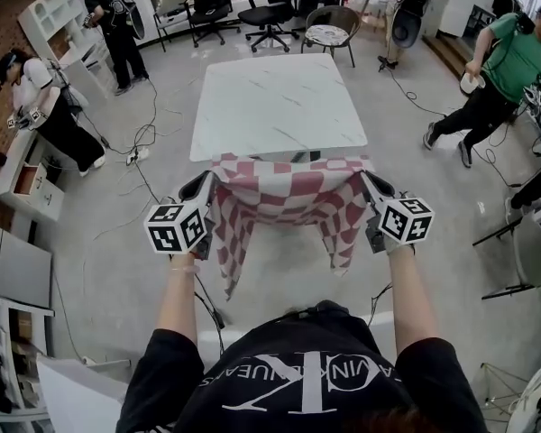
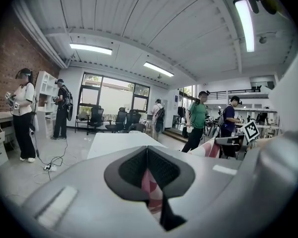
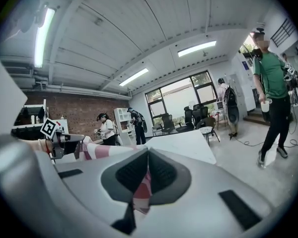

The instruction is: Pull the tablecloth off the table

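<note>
- the person's black printed shirt [image 1: 298, 382] fills the bottom of the head view, with 2 bare forearms reaching forward.
- 2 grippers: the left gripper [image 1: 209, 181] and the right gripper [image 1: 368, 180], each clamped shut on a top corner of the cloth.
- 1 tablecloth [image 1: 284, 197], red-and-white checked, is stretched between them and sags, its ends hanging down just in front of the surface's near edge; whether it touches that edge is unclear.
- 1 surface [image 1: 270, 102], white marble, its top bare.
- 4 chairs [image 1: 270, 9] stand beyond it.
- 4 other people stand around on a grey floor [image 1: 108, 242] strewn with cables; brick wall and white shelves at left.
</note>
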{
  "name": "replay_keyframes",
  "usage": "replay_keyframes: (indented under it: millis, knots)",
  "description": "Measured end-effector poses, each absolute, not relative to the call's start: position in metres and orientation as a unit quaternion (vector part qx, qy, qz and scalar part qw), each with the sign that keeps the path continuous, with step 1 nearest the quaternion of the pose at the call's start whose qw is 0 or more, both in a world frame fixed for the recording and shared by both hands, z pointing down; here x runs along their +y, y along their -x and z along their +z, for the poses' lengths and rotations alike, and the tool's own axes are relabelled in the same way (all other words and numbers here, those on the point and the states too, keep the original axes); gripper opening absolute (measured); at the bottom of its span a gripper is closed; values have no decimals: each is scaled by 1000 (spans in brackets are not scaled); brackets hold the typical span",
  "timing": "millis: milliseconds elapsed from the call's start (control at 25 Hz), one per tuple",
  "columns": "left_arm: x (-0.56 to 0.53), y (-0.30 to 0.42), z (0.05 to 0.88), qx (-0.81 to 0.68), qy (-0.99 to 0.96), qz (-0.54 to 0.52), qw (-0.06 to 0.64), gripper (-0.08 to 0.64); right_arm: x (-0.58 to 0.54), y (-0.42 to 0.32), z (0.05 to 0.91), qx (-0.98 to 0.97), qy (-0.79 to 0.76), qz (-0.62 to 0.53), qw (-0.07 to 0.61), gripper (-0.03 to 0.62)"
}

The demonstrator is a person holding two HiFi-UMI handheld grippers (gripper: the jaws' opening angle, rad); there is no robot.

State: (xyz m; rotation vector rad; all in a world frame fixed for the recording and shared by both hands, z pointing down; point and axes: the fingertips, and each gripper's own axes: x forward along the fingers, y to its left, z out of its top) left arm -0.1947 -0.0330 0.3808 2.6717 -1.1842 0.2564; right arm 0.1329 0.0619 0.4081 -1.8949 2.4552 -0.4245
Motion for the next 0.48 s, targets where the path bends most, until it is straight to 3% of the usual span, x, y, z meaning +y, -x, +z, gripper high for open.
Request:
replay_keyframes:
  millis: [480]
  knots:
    - [21, 218, 380, -436, -889, 66, 126, 14, 117, -119, 404, 795, 591, -141, -3, 12]
